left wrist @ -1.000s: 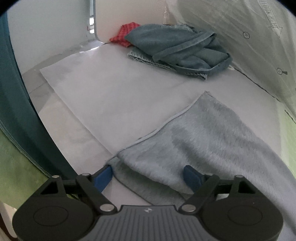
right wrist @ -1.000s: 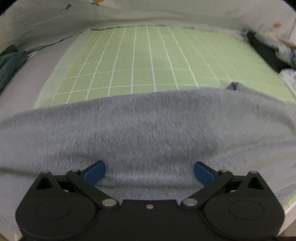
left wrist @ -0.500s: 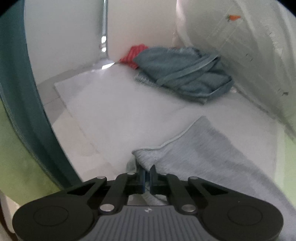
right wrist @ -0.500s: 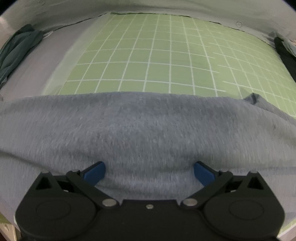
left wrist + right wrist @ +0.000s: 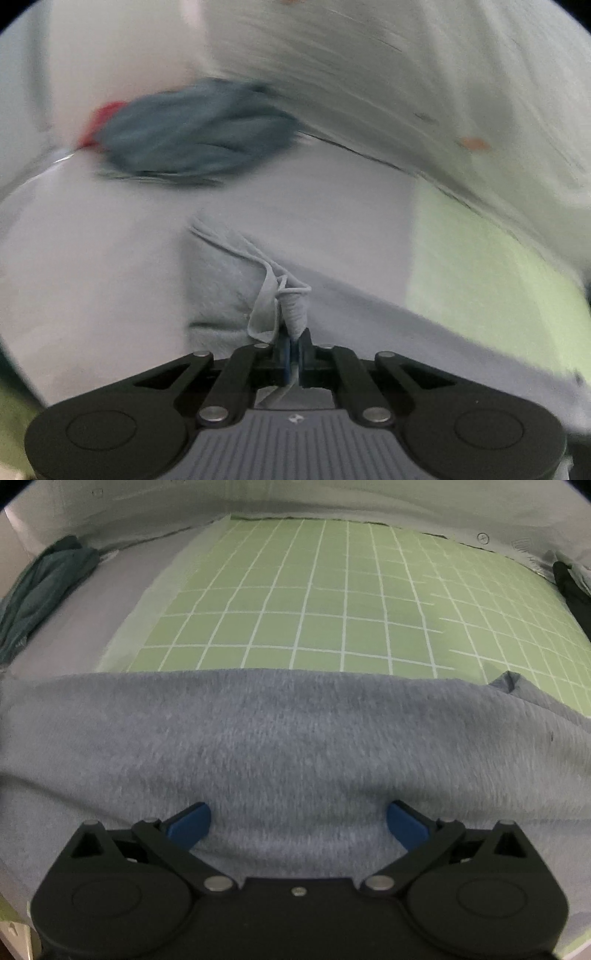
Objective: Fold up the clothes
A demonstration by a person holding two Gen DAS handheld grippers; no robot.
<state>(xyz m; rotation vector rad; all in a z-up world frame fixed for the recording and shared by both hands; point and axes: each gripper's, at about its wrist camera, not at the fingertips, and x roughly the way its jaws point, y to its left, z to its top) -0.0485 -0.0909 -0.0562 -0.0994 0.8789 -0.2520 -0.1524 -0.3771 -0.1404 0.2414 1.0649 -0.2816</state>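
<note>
My left gripper (image 5: 294,345) is clenched on a bunched corner of the grey garment (image 5: 288,746), which lies across the near edge of the green grid mat (image 5: 332,602) and onto the white sheet (image 5: 92,258) beside it. My right gripper (image 5: 297,821) has its jaws spread wide over the cloth, pinching nothing.

The risk I see is the left pinch holding only a thin fold at the hem; if I pull hard, the corner could slip out. With the right side unheld, the whole garment could also drag instead of folding.

The left view is badly smeared: the dark teal clothes pile (image 5: 195,129) and something red (image 5: 103,118) behind it are only blurs. I cannot tell what kind of garment this is, nor see its near edge beneath the right gripper.
</note>
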